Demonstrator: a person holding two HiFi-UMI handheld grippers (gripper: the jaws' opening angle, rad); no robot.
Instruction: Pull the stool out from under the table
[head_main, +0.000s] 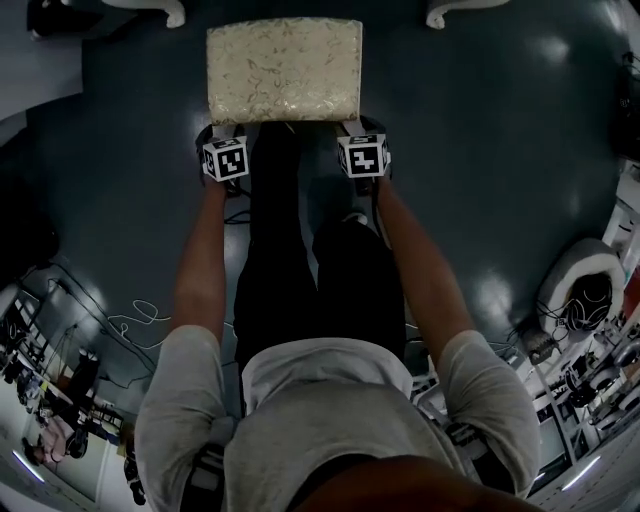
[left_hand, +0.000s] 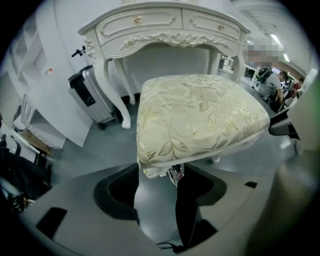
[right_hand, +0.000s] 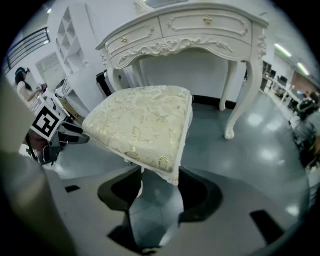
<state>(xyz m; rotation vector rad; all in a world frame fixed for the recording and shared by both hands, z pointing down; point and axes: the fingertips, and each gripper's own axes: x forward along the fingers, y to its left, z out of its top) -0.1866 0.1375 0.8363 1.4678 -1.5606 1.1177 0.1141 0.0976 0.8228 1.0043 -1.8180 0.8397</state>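
The stool (head_main: 284, 70) has a cream floral cushion and stands on the dark floor just in front of the white carved table (left_hand: 160, 30). My left gripper (head_main: 224, 133) sits at its near left corner. In the left gripper view that corner (left_hand: 155, 167) fills the gap between the jaws of the left gripper (left_hand: 159, 174), whose tips are hidden under the cushion edge. My right gripper (head_main: 358, 130) is at the near right corner. In the right gripper view the jaws of the right gripper (right_hand: 160, 179) lie against both sides of the corner of the stool (right_hand: 140, 125).
The table's two front feet (head_main: 170, 12) (head_main: 445, 12) stand just beyond the stool. A grey suitcase (left_hand: 92, 97) leans by the table's left leg. The person's legs (head_main: 300, 270) are directly behind the stool. Cables (head_main: 135, 320) lie at left, equipment clutter (head_main: 585, 300) at right.
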